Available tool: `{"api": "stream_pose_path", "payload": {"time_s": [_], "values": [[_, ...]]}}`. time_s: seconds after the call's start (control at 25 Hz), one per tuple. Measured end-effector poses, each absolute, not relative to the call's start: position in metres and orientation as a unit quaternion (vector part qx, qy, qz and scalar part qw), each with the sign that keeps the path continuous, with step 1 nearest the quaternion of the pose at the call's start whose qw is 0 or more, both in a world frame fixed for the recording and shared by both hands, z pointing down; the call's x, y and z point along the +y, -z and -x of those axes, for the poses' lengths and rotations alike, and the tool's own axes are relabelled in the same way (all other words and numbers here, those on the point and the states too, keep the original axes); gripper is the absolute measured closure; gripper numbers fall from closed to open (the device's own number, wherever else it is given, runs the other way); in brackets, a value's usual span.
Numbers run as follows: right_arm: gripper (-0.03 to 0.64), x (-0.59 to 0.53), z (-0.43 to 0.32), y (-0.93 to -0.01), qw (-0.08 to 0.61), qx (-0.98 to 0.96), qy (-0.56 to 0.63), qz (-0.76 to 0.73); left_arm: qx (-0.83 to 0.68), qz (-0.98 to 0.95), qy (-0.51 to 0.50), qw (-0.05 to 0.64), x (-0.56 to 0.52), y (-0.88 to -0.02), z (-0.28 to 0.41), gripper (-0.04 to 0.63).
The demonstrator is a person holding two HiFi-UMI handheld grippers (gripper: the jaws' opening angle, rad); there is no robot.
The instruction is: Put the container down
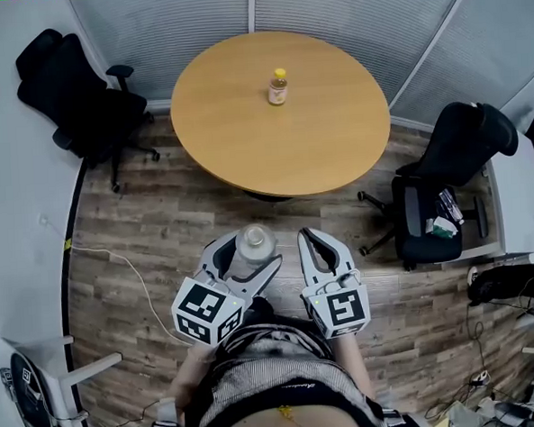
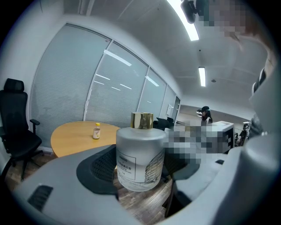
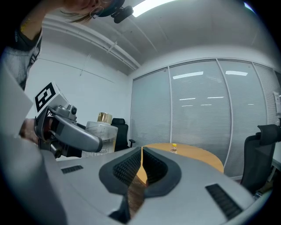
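The round wooden desk (image 1: 335,150) stands well ahead of the person, with a stretch of plank floor (image 1: 159,224) between. A small bottle (image 1: 277,87) with a yellow cap stands upright on the desk, a little beyond its middle. A black office chair (image 1: 80,107) sits off the desk's left edge by the blinds, and a second chair (image 1: 446,188) sits near its right edge with some clutter on the seat. A white cable (image 1: 131,272) trails over the floor on the left. Farther back in the room, another person (image 2: 205,115) stands by white furniture.

The container (image 1: 254,245), a frosted bottle with a gold cap and a white label, is up in the air close to the person's body, well short of the desk. The left gripper (image 1: 244,256) clamps it by the body, one dark pad pressed to each side, and it sits upright. Just beside it, the right gripper (image 1: 316,241) has its jaws drawn together to a thin slit, with nothing between them
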State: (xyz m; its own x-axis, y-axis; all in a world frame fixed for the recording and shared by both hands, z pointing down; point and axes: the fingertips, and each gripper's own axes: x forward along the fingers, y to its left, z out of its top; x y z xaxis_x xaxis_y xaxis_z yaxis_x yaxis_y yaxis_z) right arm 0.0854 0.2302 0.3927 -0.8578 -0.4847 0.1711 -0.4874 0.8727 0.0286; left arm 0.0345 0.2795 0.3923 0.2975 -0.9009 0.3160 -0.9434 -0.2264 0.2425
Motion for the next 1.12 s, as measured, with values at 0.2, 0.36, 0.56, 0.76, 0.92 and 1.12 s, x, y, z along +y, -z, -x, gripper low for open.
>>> {"api": "stream_pose_path", "payload": {"time_s": [0.2, 0.36, 0.56, 0.76, 0.92, 1.12], "values": [[0.594, 0.228, -0.068, -0.393, 0.082, -0.964, 0.002, -0.252, -0.589, -0.782, -0.052, 0.196, 0.278, -0.396, -0.019, 0.255], [0.594, 0.236, -0.057, -0.393, 0.088, -0.962, 0.001, -0.260, -0.585, -0.786, -0.054, 0.194, 0.285, -0.399, -0.007, 0.255], [0.594, 0.239, -0.054, -0.396, 0.096, -0.958, -0.010, -0.270, -0.586, -0.785, -0.051, 0.196, 0.286, -0.402, 0.003, 0.255], [0.594, 0.238, -0.051, -0.402, 0.104, -0.957, -0.017, -0.269, -0.588, -0.782, -0.051, 0.201, 0.283, -0.406, 0.012, 0.255], [0.594, 0.230, -0.047, -0.407, 0.114, -0.958, -0.024, -0.264, -0.593, -0.777, -0.049, 0.206, 0.275, -0.408, 0.019, 0.255], [0.594, 0.207, -0.036, -0.404, 0.114, -0.961, -0.019, -0.251, -0.606, -0.766, -0.046, 0.210, 0.255, -0.409, 0.030, 0.255]]}}
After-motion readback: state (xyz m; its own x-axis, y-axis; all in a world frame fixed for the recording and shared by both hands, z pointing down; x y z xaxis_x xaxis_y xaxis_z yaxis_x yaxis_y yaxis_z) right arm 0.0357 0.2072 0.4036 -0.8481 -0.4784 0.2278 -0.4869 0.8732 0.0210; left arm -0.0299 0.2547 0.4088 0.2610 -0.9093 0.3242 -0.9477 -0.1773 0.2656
